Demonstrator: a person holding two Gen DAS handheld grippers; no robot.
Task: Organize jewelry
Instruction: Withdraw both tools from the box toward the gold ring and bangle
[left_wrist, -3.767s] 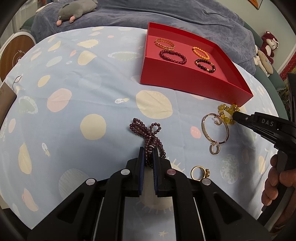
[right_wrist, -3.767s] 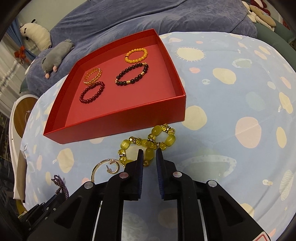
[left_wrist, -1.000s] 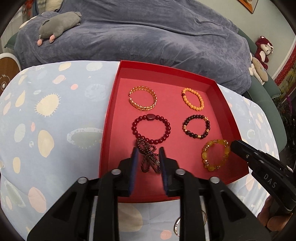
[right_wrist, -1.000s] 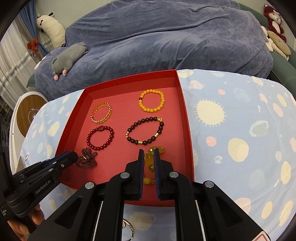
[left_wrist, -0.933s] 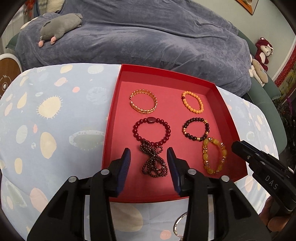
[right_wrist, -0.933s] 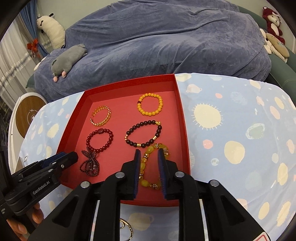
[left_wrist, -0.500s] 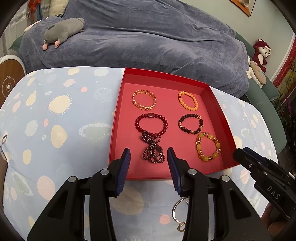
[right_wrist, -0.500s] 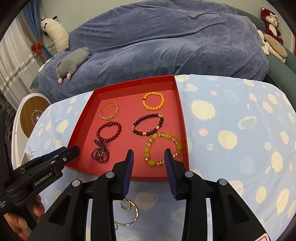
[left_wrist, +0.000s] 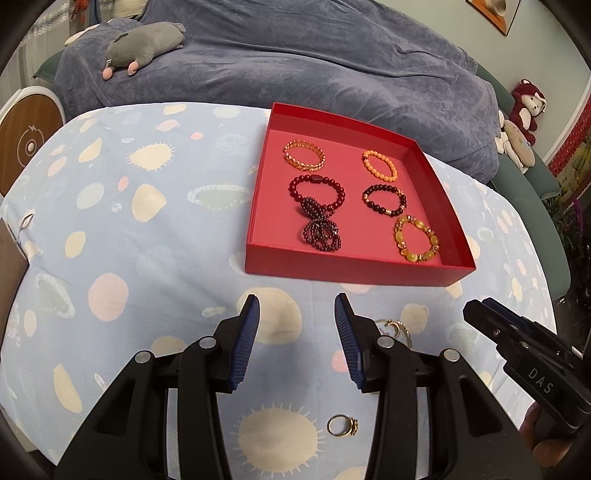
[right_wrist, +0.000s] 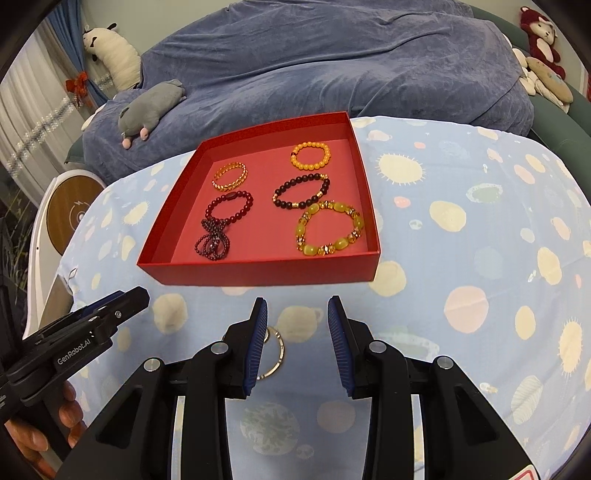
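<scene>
Currently: six bracelets in red tray (left_wrist: 354, 271); gold ring (left_wrist: 342, 425) and hoop bangle (right_wrist: 275, 350) loose on bench cloth. Left hand-held gripper (left_wrist: 297, 339) and right hand-held gripper (right_wrist: 297, 338): part-open, empty. Advice: straddle ring squarely, pinch band gently.

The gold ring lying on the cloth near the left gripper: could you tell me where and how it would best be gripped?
The gold ring lies flat on the tablecloth, its ornament at the right end. I would come straight down with the open left gripper and pinch across the plain band, one finger inside the hoop; a sideways approach would probably just push it along.
</scene>
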